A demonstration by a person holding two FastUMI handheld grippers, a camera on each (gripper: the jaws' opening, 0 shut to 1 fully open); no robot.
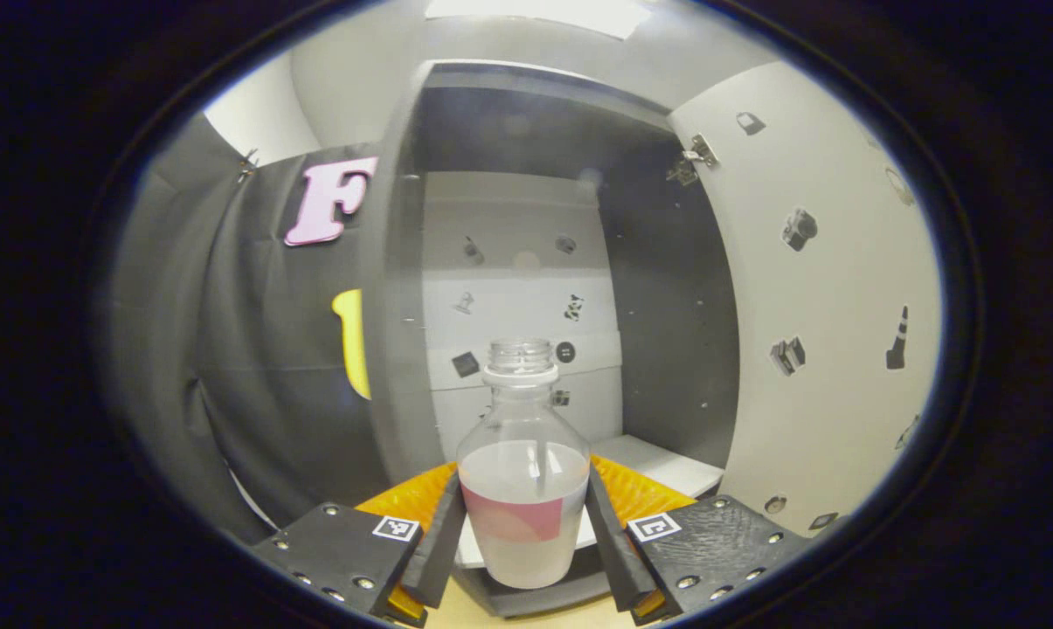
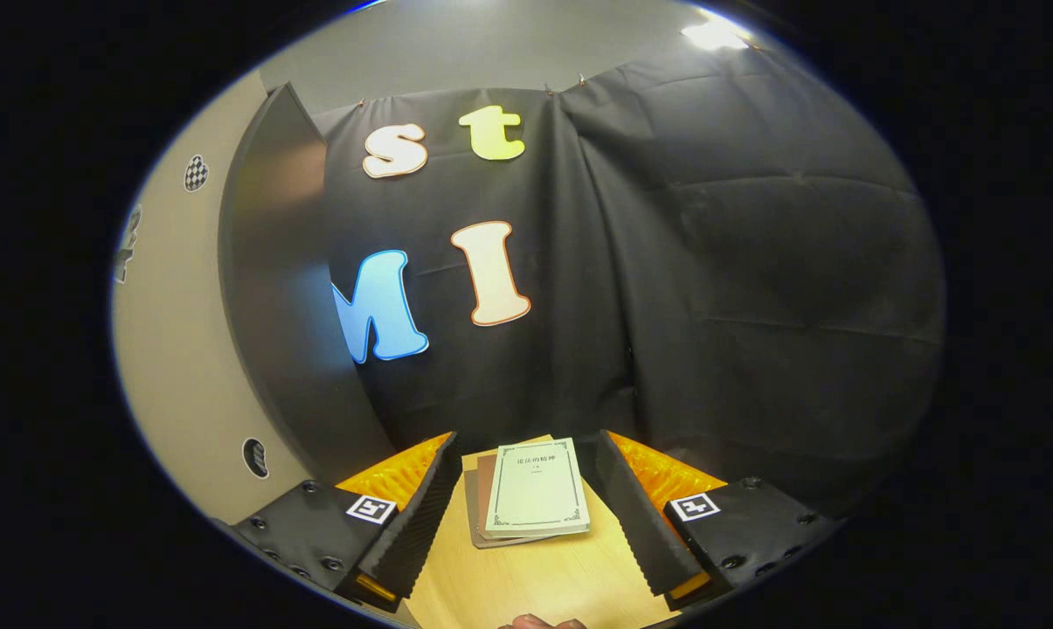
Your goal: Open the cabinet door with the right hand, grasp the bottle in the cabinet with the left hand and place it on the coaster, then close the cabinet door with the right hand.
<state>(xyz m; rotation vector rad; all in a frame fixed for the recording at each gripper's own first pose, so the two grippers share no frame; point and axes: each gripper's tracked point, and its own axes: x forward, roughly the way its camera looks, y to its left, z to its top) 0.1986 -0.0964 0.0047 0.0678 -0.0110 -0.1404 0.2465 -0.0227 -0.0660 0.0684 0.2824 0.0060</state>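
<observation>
Bottle [image 1: 523,489] sits between left tool [image 1: 526,533] fingers; right tool [image 2: 526,515] faces books [image 2: 530,498].

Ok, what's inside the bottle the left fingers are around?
The bottle has no cap and holds a pale cloudy liquid up to about its shoulder; the neck above is empty. A pink label band covers part of the lower body, hiding what's behind it.

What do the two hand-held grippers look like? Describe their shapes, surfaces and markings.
The left hand-held gripper has two black blocks studded with screws, each bearing a small square black-and-white marker, orange ribbed parts behind, and long ridged fingers. The right hand-held gripper looks the same.
</observation>
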